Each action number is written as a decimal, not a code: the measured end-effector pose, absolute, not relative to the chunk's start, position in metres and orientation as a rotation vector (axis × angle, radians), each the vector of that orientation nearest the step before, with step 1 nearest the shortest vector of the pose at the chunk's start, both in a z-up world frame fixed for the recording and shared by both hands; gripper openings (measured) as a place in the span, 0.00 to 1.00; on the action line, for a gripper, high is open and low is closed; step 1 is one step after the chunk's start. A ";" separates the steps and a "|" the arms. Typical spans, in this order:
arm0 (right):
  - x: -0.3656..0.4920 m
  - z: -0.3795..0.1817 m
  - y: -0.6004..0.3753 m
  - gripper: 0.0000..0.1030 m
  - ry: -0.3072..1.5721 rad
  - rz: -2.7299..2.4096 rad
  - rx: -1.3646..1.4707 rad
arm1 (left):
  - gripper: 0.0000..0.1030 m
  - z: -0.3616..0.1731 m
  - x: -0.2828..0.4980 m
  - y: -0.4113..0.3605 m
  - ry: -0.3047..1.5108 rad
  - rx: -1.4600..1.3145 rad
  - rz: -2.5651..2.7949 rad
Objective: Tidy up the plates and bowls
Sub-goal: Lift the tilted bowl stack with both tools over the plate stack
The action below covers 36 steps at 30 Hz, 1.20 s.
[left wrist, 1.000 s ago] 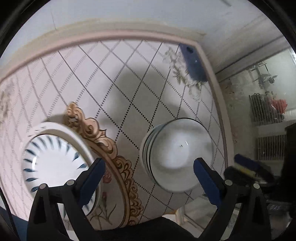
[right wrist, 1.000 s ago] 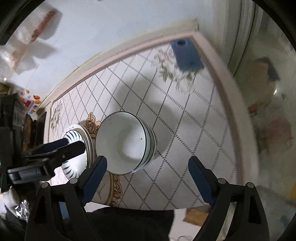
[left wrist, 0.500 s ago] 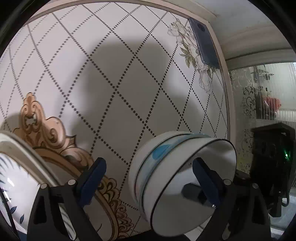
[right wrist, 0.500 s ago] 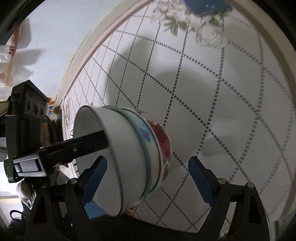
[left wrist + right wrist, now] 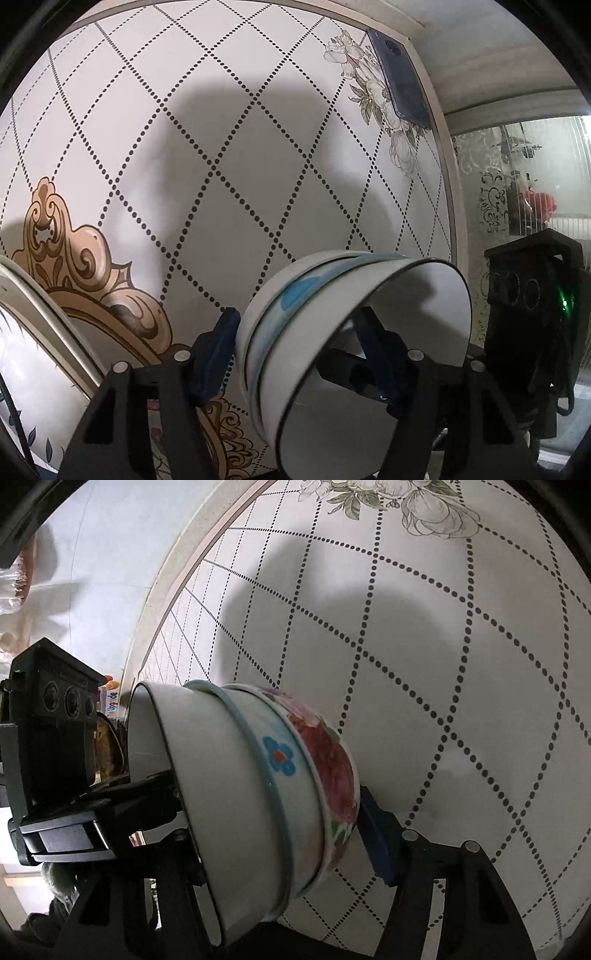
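Observation:
A stack of three nested bowls sits between both grippers: a white black-rimmed one on top, a blue-flowered one, and a red-flowered one at the bottom. My left gripper is shut on the stack's wall, one finger outside, one inside. My right gripper is shut on the opposite wall the same way. The stack looks tilted in both views. A white plate with blue leaf marks lies at the left edge.
The table has a white diamond-dot pattern with a gold ornament. A dark blue phone lies at the far right corner by the table's edge. Beyond the right edge are a patterned glass door and a radiator.
Both grippers came down low to the bowl stack and closed on its opposite walls. The stack now fills the lower part of both views.

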State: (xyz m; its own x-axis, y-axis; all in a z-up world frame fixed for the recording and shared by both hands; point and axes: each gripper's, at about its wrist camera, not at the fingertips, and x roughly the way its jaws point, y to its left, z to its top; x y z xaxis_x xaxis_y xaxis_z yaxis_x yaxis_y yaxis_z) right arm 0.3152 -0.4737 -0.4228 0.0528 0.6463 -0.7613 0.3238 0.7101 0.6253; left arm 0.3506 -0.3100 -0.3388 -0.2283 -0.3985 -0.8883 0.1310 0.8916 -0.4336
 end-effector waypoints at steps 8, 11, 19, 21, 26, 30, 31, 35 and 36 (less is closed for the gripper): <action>0.318 -0.411 -0.467 0.64 1.543 0.292 0.787 | 0.61 -0.328 0.353 -0.296 1.720 -0.213 -0.462; 0.319 -0.402 -0.464 0.64 1.543 0.310 0.776 | 0.61 -0.318 0.354 -0.285 1.705 -0.229 -0.447; 0.339 -0.373 -0.431 0.64 1.541 0.389 0.728 | 0.61 -0.284 0.358 -0.235 1.657 -0.289 -0.369; 0.345 -0.366 -0.417 0.64 1.544 0.420 0.716 | 0.61 -0.277 0.358 -0.219 1.645 -0.309 -0.341; 0.358 -0.352 -0.373 0.64 1.566 0.522 0.667 | 0.61 -0.265 0.353 -0.168 1.622 -0.370 -0.247; 0.366 -0.349 -0.334 0.64 1.590 0.600 0.630 | 0.61 -0.263 0.345 -0.127 1.608 -0.411 -0.168; 0.368 -0.350 -0.320 0.64 1.599 0.625 0.618 | 0.61 -0.263 0.343 -0.118 1.605 -0.422 -0.151; 0.369 -0.353 -0.284 0.64 1.626 0.689 0.581 | 0.61 -0.267 0.332 -0.085 1.594 -0.469 -0.089; 0.370 -0.355 -0.275 0.64 1.632 0.704 0.572 | 0.61 -0.269 0.329 -0.078 1.593 -0.480 -0.077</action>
State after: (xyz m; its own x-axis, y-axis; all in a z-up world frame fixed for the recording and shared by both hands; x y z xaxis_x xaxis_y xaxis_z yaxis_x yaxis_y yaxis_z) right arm 0.3703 -0.2748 -0.3545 -0.1703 0.7065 -0.6869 -0.0146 0.6952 0.7186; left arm 0.3295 -0.0785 -0.2686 -0.0036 -0.3480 -0.9375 -0.2555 0.9067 -0.3357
